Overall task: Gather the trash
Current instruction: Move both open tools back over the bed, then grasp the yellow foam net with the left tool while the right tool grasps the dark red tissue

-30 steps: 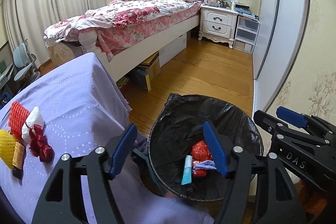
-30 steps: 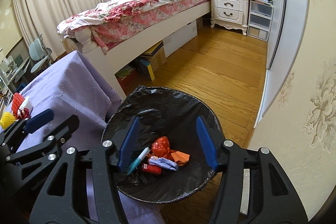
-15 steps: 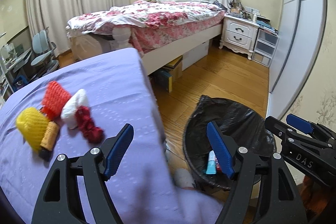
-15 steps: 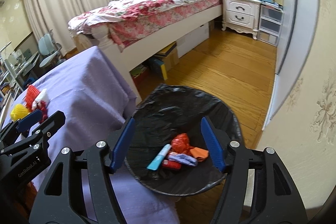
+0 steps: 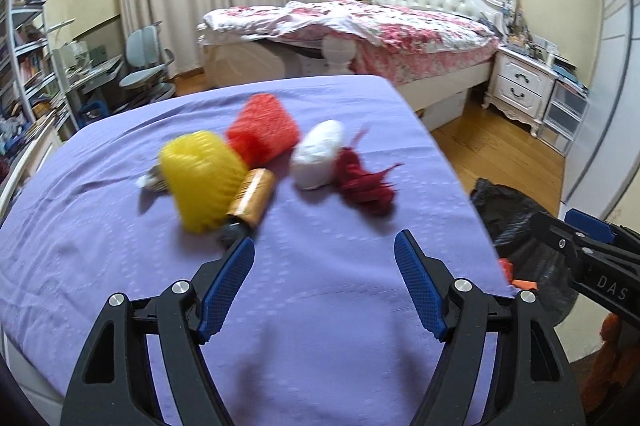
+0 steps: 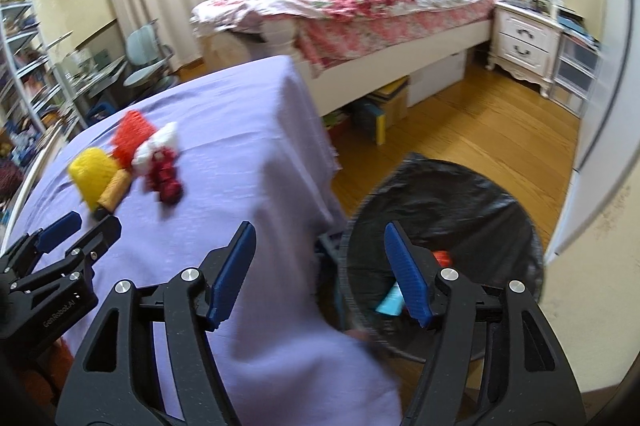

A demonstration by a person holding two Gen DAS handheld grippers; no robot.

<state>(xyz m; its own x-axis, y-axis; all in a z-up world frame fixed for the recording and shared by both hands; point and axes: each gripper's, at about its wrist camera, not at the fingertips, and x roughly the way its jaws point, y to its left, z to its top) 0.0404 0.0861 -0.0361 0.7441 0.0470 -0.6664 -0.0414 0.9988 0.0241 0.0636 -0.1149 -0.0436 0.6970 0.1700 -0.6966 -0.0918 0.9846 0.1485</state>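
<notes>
Trash: five loose pieces lie bunched together on the purple-covered worktop, ahead of the left gripper and well apart from the bin.
Pieces: yellow foam net, orange-red foam net, white wad, dark red shredded bundle, brown cylindrical bottle that touches the yellow net.
Bin: black-lined trash bin stands on the floor just beside the worktop's edge, with a blue tube and some red scraps inside.
Left gripper: jaws wide apart, nothing between them, pointed at the pile.
Right gripper: jaws wide apart and empty, straddling the worktop edge and the bin rim.
Handling: the nets and the wad look light, soft and crushable, so a squeeze across the middle should hold; the shredded bundle may shed strands, so take it at its thickest clump.
Bottle: stiffer, probably heavier and liable to roll; grip across its body.
</notes>
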